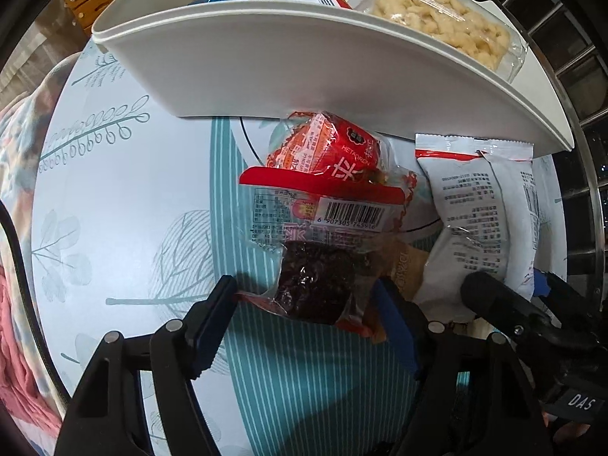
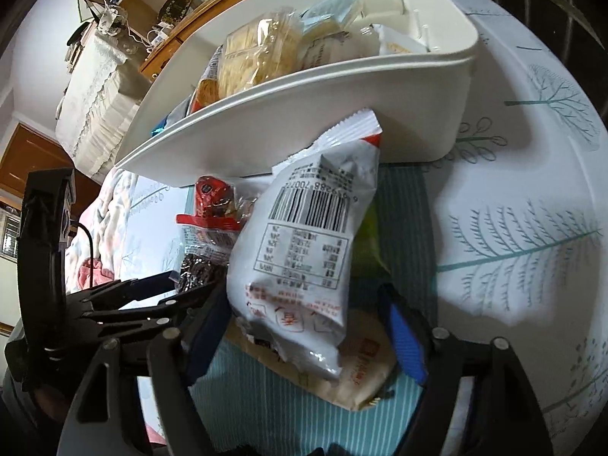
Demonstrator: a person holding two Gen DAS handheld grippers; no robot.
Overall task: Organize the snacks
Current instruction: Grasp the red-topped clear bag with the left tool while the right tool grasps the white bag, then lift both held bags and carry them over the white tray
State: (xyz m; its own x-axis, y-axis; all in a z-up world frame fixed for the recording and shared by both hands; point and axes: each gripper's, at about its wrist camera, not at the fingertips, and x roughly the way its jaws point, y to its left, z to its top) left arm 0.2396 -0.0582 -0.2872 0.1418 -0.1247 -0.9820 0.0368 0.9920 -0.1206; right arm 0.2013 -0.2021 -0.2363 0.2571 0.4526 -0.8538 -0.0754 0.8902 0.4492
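A white bin (image 2: 342,114) at twelve o'clock on the leaf-patterned surface (image 1: 114,190) holds a clear pack of pale crackers (image 2: 254,57) and other wrapped snacks. Just before its wall lie loose packets: a red-banded dark snack bar (image 1: 319,250), a small red wrapped sweet (image 1: 334,144) and a white barcoded pouch (image 2: 304,250) resting on a tan packet (image 2: 361,372). The left gripper (image 1: 304,319) straddles the bar, the right gripper (image 2: 304,342) the pouch; both jaws open, not visibly pressing.
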